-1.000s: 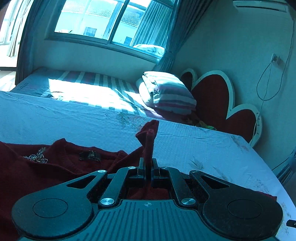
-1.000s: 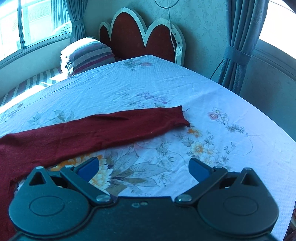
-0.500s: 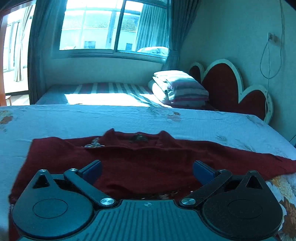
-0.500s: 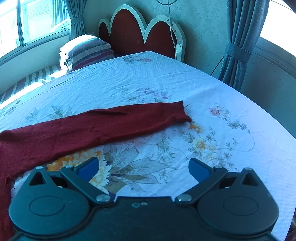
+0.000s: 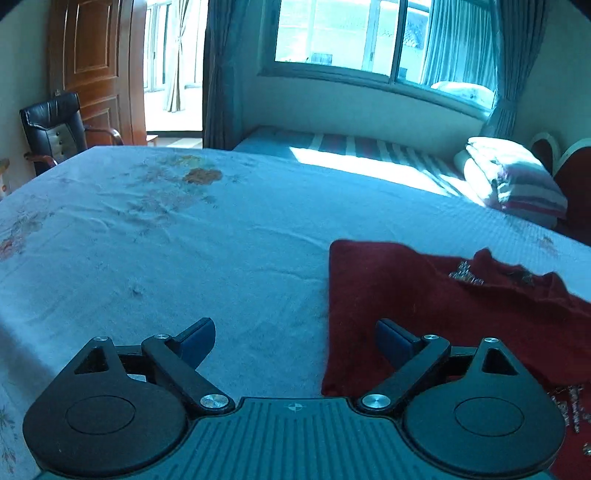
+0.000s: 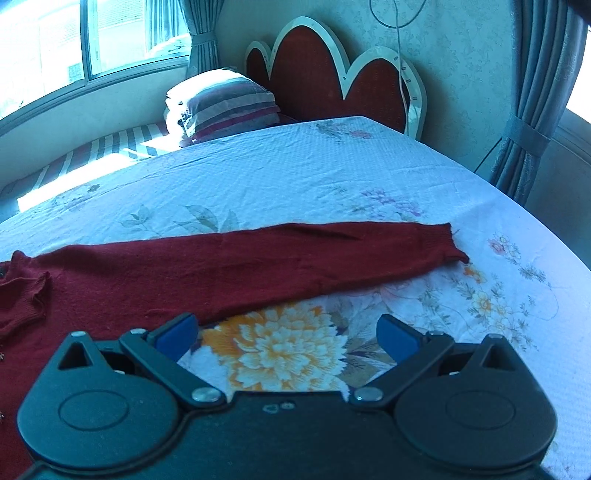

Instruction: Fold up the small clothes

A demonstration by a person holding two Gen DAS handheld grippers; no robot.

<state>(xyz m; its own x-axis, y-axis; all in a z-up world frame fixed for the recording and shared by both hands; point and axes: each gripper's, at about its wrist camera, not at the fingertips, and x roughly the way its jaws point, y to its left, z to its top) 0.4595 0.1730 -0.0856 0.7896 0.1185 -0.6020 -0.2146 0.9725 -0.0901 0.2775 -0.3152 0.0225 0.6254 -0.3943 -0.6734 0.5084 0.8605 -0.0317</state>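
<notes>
the sweater's sleeve [image 6: 295,254] lay crosswise just ahead of the right gripper [image 6: 288,332], nearer than the left gripper [image 5: 295,336], both fingers wide open and empty.

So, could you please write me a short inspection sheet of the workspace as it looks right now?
Surface: bed sheet, floral print, lightly wrinkled.
Job's things: dark red sweater lying flat; its sleeve stretched out to the right, cuff flat on the sheet.
Clutter: nothing seen on the sheet.
Grippers: left gripper open, empty; right gripper open, empty.
Cables: a cord hanging down the wall by the headboard.
Surroundings: striped pillow, window, curtains, black chair, wooden door.
</notes>
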